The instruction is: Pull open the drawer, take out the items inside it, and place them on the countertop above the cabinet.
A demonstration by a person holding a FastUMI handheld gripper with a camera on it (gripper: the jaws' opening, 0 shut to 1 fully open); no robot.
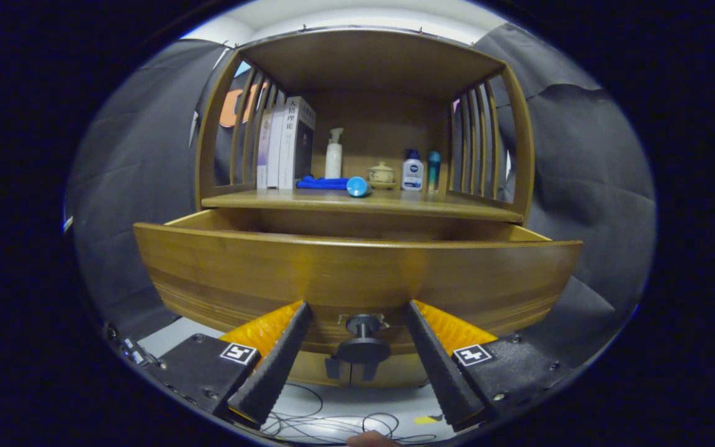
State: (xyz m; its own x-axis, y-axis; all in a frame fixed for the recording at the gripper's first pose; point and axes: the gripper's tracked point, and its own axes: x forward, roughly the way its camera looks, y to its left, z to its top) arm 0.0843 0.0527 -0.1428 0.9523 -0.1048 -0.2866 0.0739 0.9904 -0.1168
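One wooden drawer [357,273], pulled out beneath the countertop [357,203]; its contents are hidden behind the front panel. Dark round knob [363,347] sits low on the panel, between the fingers. Gripper [357,366] spread wide, touching nothing. Judged stiff, fairly heavy, smooth-sliding; the knob is the sole hold. Countertop carries books [286,146], bottles, a blue cloth [322,183].

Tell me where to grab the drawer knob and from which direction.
Grip the round cap of the drawer knob, coming straight on from the front. It stands proud of the drawer front on a short stem, so one finger can close on each side of it. The gripper is open, with the knob between its fingers.
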